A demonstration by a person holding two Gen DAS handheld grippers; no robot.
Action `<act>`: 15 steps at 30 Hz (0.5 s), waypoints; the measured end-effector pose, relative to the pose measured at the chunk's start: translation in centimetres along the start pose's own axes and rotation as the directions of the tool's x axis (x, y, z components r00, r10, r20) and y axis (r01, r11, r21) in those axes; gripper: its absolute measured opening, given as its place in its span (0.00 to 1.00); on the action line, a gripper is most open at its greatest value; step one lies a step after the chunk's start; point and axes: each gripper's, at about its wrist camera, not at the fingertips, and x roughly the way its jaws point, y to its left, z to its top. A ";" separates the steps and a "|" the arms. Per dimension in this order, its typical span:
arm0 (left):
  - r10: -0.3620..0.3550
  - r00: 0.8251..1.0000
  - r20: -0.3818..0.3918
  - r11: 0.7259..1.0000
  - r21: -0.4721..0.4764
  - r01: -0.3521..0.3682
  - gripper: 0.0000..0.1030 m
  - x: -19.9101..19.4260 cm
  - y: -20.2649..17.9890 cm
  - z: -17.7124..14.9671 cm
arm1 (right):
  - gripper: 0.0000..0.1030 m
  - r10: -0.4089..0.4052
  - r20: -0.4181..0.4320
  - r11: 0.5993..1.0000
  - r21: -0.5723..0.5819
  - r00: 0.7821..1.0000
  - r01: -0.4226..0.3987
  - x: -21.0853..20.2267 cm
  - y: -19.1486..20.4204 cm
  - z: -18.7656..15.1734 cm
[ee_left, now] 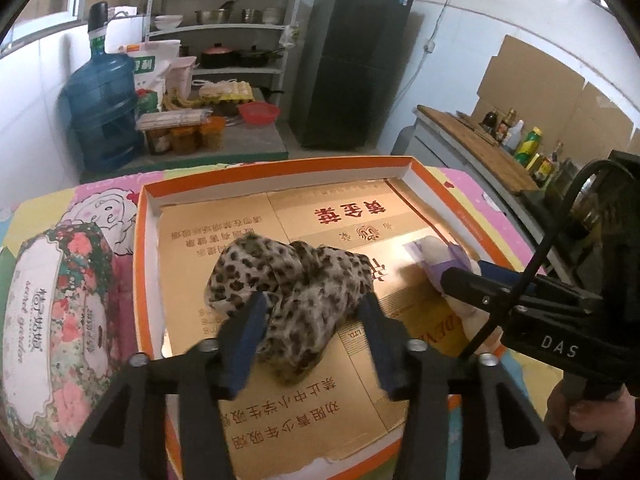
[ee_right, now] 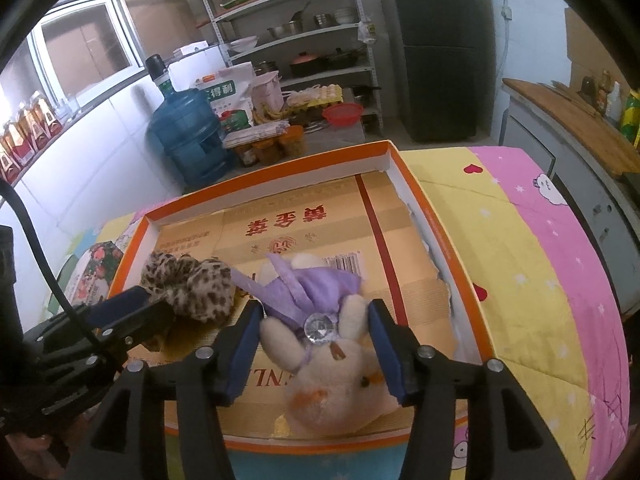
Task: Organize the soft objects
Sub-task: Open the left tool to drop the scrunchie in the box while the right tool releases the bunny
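Note:
An orange-rimmed shallow box (ee_left: 144, 216) (ee_right: 436, 216) lined with gold cardboard lies on a cartoon-print cloth. A leopard-print soft cloth (ee_left: 292, 280) (ee_right: 192, 284) lies inside it. My left gripper (ee_left: 312, 316) is open, its blue pads on either side of the cloth's near end. A cream plush bunny in a purple dress (ee_right: 324, 344) (ee_left: 440, 256) lies in the box to the right. My right gripper (ee_right: 316, 320) is open around the bunny; its pads sit beside it without squeezing it. In the left wrist view the right gripper (ee_left: 452, 280) reaches in from the right.
A floral tin box (ee_left: 60, 304) (ee_right: 96, 264) stands left of the orange box. Behind are a blue water jug (ee_left: 100, 112), a shelf rack with pots (ee_left: 224, 40), a dark fridge (ee_left: 352, 60), and a counter with bottles (ee_left: 520, 148) on the right.

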 end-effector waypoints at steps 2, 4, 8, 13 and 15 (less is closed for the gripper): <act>0.008 1.000 0.013 1.000 0.019 -0.009 0.61 -0.3 -0.2 -0.1 | 0.55 -0.012 0.006 1.000 0.003 1.000 0.012 -0.4 0.0 -0.1; 0.016 0.999 0.038 0.999 0.046 -0.018 0.70 -1.0 -0.5 -0.1 | 0.58 -0.019 0.017 1.000 0.006 1.000 0.019 -0.8 0.0 -0.2; -0.010 0.997 0.070 0.998 0.055 0.006 0.73 -2.3 -0.8 0.0 | 0.64 -0.023 0.040 1.000 0.013 0.999 0.023 -1.8 0.0 -0.2; -0.034 0.997 0.075 0.998 0.058 0.029 0.73 -3.4 -0.9 0.2 | 0.65 -0.037 0.048 0.999 0.032 0.998 0.035 -2.9 0.0 -0.2; -0.037 0.996 0.082 0.998 0.059 0.032 0.73 -4.0 -0.9 0.1 | 0.65 -0.037 0.052 0.999 0.040 0.998 0.034 -3.4 0.0 -0.3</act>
